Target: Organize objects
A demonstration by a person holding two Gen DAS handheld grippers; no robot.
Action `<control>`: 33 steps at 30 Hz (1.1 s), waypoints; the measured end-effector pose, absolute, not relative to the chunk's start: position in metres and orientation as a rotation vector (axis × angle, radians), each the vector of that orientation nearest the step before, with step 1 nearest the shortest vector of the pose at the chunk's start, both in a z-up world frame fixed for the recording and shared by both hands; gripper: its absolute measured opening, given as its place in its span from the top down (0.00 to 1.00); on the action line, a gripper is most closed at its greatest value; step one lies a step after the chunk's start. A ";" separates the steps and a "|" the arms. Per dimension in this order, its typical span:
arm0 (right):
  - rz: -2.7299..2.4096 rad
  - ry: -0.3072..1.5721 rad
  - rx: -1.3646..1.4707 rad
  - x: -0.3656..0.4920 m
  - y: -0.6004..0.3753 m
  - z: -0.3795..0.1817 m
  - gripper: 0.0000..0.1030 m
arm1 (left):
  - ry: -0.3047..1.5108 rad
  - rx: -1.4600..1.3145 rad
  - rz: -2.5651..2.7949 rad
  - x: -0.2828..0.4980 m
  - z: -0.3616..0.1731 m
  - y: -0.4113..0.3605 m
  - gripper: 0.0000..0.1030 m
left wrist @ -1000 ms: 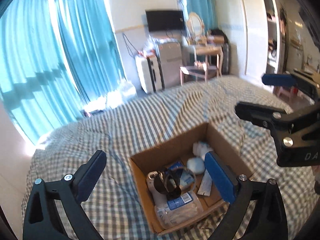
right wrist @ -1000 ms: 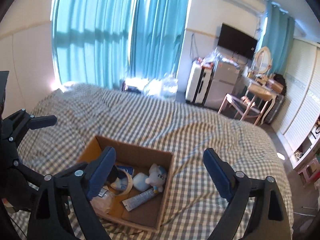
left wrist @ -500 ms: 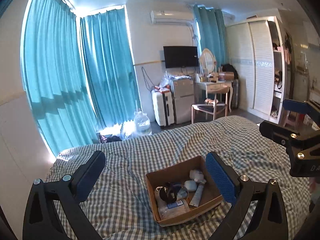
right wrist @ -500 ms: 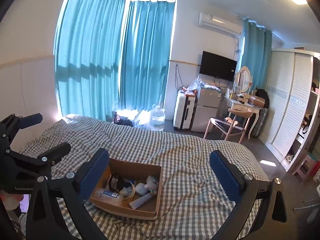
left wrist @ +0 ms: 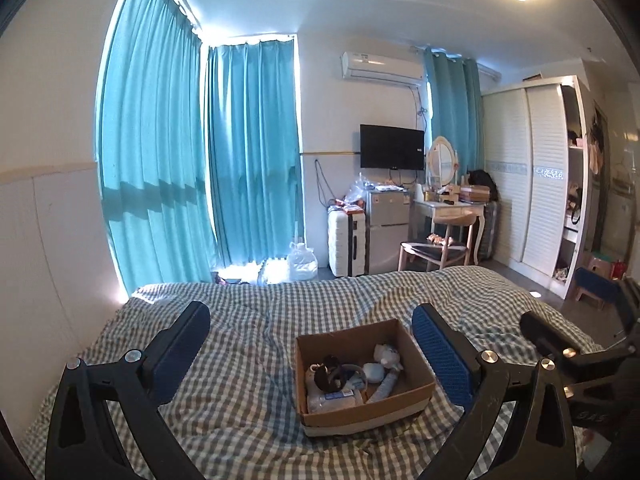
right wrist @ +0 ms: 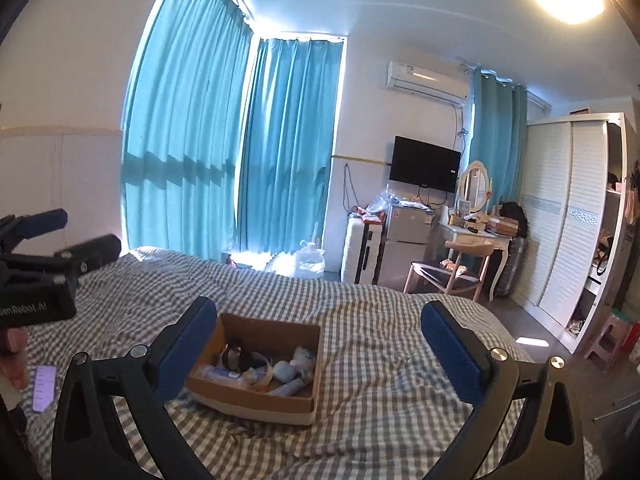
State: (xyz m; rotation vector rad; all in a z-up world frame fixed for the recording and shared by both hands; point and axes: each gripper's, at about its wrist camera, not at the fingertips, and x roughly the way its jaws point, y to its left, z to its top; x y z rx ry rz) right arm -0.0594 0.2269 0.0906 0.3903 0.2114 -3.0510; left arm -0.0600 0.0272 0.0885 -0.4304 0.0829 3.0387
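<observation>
An open cardboard box (left wrist: 416, 394) sits on the checked bed (left wrist: 248, 344). Inside it lie a white plush toy (left wrist: 387, 354), a tube (left wrist: 385, 385), a wipes pack (left wrist: 334, 400), a dark tape roll (left wrist: 326, 374) and other small items. The box also shows in the right wrist view (right wrist: 276, 402). My left gripper (left wrist: 310, 350) is open and empty, held back above the near side of the box. My right gripper (right wrist: 318, 350) is open and empty, raised to the box's right. Each gripper shows at the edge of the other's view.
A phone (right wrist: 43, 386) lies on the bed at the left. Beyond the bed stand teal curtains (left wrist: 252, 160), a white suitcase (left wrist: 346, 240), a small fridge (left wrist: 388, 212), a vanity desk with a chair (left wrist: 444, 248) and a white wardrobe (left wrist: 532, 184).
Both grippers have pulled back and up from the box, which now looks smaller and farther. Both stay open and empty.
</observation>
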 end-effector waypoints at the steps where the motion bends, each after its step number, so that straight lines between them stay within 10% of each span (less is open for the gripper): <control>1: -3.055 0.228 0.405 -0.060 0.225 0.082 0.00 | 0.096 -0.434 3.038 -0.057 0.078 0.029 0.00; 33: -3.105 0.173 0.567 -0.076 0.252 -0.032 0.00 | 0.175 -0.638 3.020 -0.071 -0.052 0.033 0.00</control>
